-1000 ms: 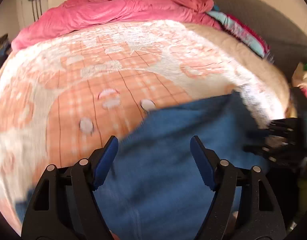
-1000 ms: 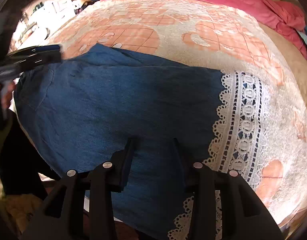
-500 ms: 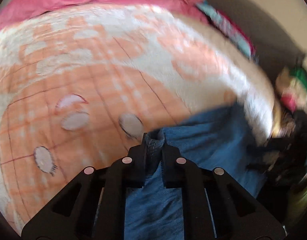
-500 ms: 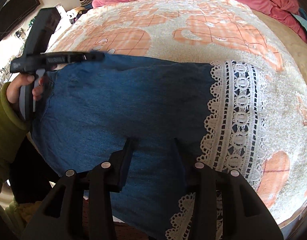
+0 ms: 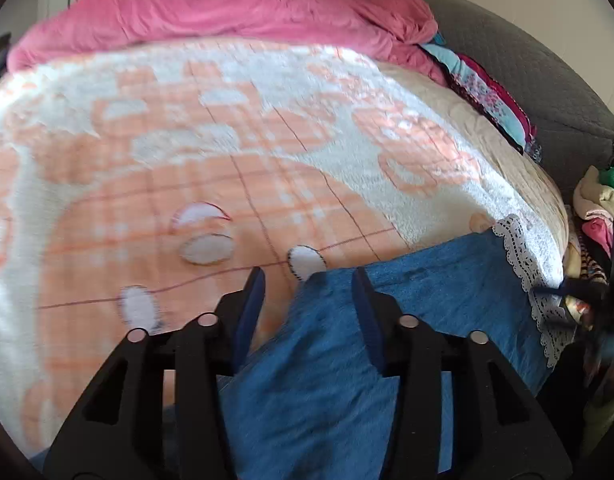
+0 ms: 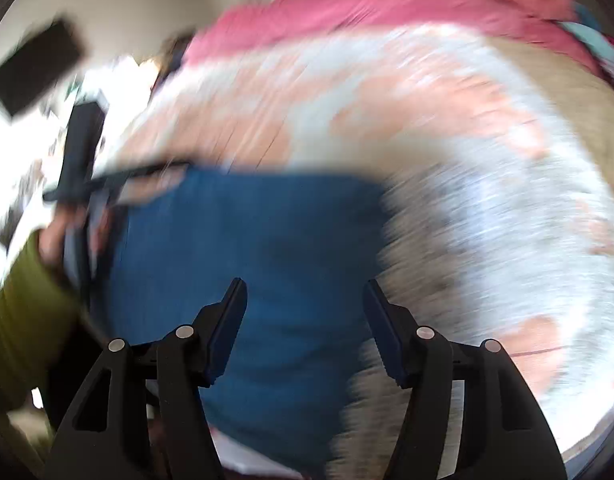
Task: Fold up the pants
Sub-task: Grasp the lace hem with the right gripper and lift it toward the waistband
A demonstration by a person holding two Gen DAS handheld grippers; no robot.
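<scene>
In the left wrist view the blue pants [image 5: 407,320] with a white lace hem [image 5: 523,264] lie at the lower right on the bed [image 5: 187,140], long axis running toward the right edge; the left gripper [image 5: 309,304] has just been opening, jaws spread over a corner of the cloth without pinching it. In the blurred right wrist view the pants [image 6: 267,240] fill the centre, long axis left to right, and the right gripper [image 6: 305,320], also just opening, hangs spread above them. No writing can be read.

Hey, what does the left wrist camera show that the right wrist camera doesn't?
Only the left wrist view shows the pants' white lace hem, the grey headboard and a clothes pile beside the bed. Only the right wrist view shows an olive sleeve and the hand holding the left gripper, though heavily blurred. Both show the blue pants on the orange-and-white blanket, and the pink bedding.
</scene>
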